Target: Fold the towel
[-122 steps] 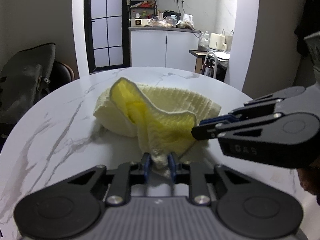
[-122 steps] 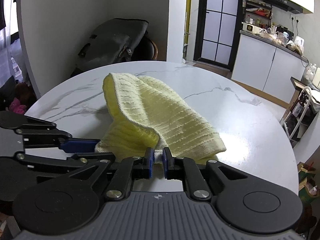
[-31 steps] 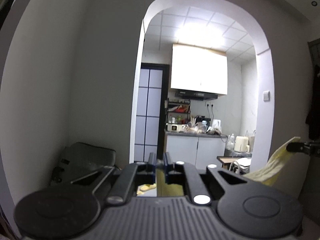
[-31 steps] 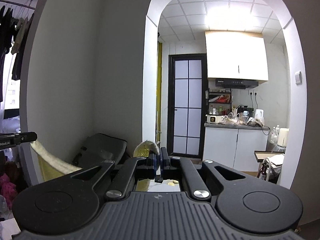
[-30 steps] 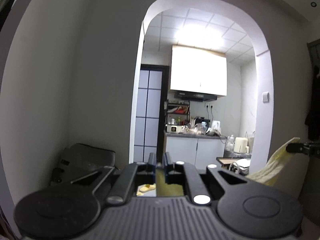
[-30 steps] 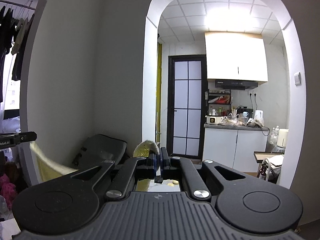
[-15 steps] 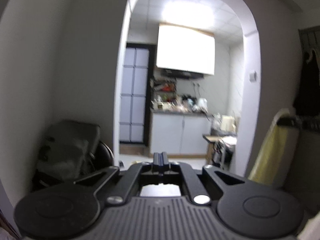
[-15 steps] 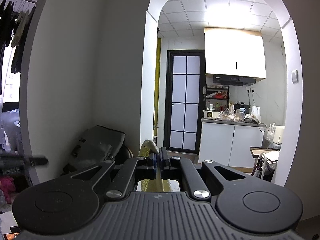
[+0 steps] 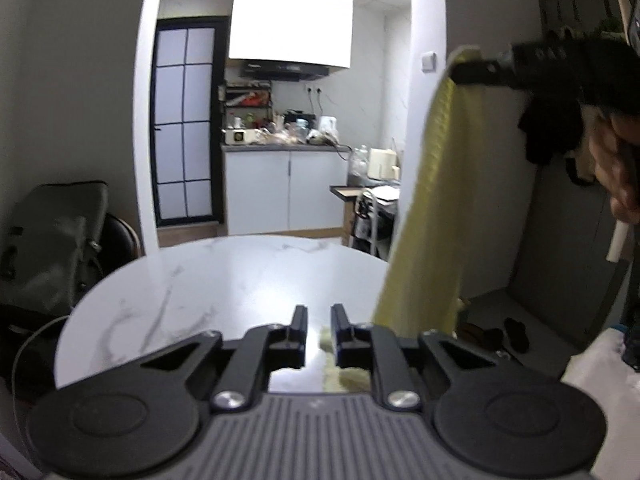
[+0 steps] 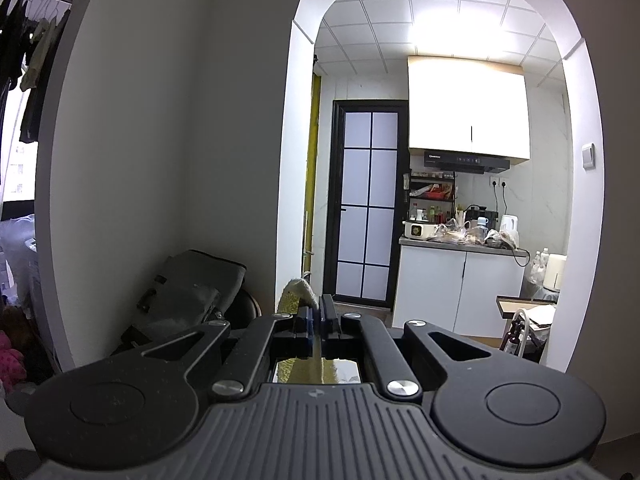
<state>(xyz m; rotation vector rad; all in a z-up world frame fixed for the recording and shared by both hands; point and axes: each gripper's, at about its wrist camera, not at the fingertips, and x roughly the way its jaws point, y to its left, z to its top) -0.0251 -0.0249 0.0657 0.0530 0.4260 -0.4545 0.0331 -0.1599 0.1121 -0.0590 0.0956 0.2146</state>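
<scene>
The yellow towel (image 9: 434, 208) hangs down long from my right gripper (image 9: 460, 72), which holds one corner high at the upper right of the left wrist view. In the right wrist view that gripper (image 10: 316, 314) is shut on the towel corner (image 10: 298, 290). My left gripper (image 9: 319, 320) is open, low over the near edge of the round white marble table (image 9: 224, 276). A bit of towel (image 9: 336, 356) lies just right of the gap, by the right finger; I cannot tell if it touches.
A dark bag on a chair (image 9: 52, 236) stands left of the table. A kitchen counter with white cabinets (image 9: 288, 192) lies beyond the arch. Dark clothes (image 9: 556, 128) hang at the right. A hand (image 9: 618, 164) holds the right gripper.
My left gripper has opened and let go of its towel corner, and it has dropped and tilted down toward the table. The right gripper still holds its corner up high.
</scene>
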